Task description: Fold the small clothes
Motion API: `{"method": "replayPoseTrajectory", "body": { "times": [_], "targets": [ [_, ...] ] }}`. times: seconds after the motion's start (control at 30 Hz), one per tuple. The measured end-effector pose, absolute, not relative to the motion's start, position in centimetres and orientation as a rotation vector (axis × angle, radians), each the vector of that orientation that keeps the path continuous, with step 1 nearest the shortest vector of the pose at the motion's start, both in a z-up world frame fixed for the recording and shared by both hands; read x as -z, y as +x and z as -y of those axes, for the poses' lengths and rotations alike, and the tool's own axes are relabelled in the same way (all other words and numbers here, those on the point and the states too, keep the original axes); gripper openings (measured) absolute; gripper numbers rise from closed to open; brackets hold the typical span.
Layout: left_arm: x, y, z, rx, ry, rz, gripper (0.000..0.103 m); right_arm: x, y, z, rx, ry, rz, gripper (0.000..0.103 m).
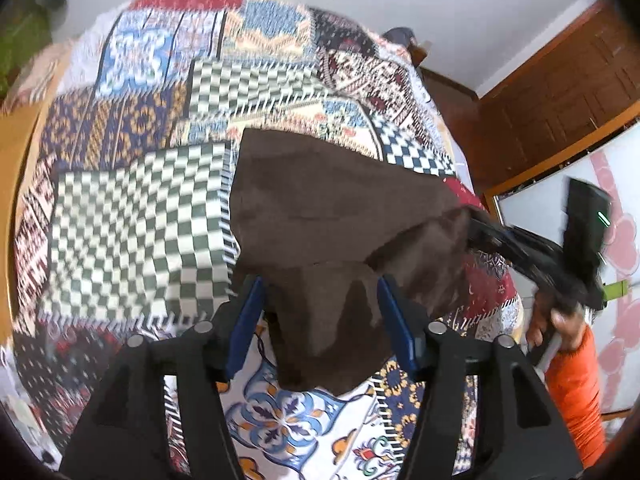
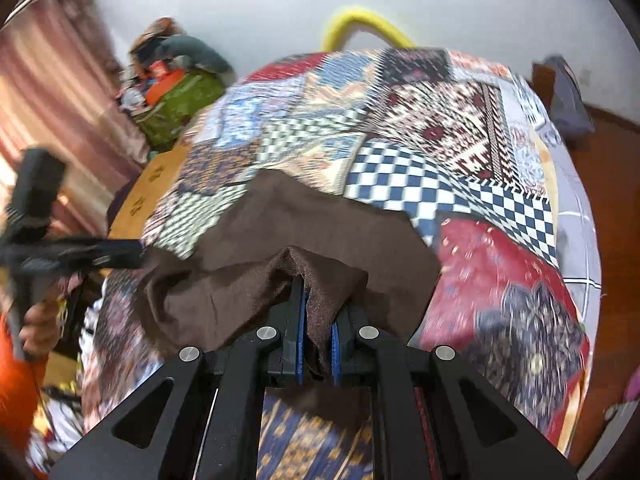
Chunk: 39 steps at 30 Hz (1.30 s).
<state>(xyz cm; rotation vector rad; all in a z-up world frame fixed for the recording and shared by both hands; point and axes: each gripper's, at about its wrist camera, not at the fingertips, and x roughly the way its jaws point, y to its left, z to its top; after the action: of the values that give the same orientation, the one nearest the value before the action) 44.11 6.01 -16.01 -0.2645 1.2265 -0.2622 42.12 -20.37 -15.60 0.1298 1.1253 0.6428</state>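
Brown cloth (image 2: 280, 240) pinched in right tongs (image 2: 318, 320) (left tongs (image 1: 320, 312) agape, astride)

Patchwork bedspread (image 1: 136, 208) of checked and floral panels covers the bed. Yellow curved tube (image 2: 360, 24) at far edge; green bag (image 2: 180, 108) and pink curtain (image 2: 52, 80) at left; wooden door (image 1: 560, 92) at right.
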Motion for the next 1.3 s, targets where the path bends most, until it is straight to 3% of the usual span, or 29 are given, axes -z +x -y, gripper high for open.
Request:
{"method": "replayPoseTrajectory", "body": {
  "times": [0.1,0.6,0.83,1.13,1.3],
  "targets": [
    [16.9,43.0,-6.1,0.275,-0.217,-1.204,0.071,17.6,43.3,20.3,-0.605,0.134,-1.159,0.009],
    [25.6,37.3,-2.9,0.308,-0.006,-1.273,0.071,18.4,42.7,19.1,-0.589,0.013,-1.119,0.01],
    [21.0,39.3,-1.7,0.297,-0.042,-1.129,0.071,17.3,42.6,18.6,-0.606,-0.04,-1.116,0.01],
    [18.9,45.7,-4.0,0.29,-0.224,-1.117,0.069,17.4,43.8,18.5,-0.603,-0.011,-1.13,0.011],
    [20.1,48.4,-5.7,0.164,-0.238,-1.12,0.069,17.5,43.3,18.5,-0.617,-0.028,-1.124,0.021]
  ]
}}
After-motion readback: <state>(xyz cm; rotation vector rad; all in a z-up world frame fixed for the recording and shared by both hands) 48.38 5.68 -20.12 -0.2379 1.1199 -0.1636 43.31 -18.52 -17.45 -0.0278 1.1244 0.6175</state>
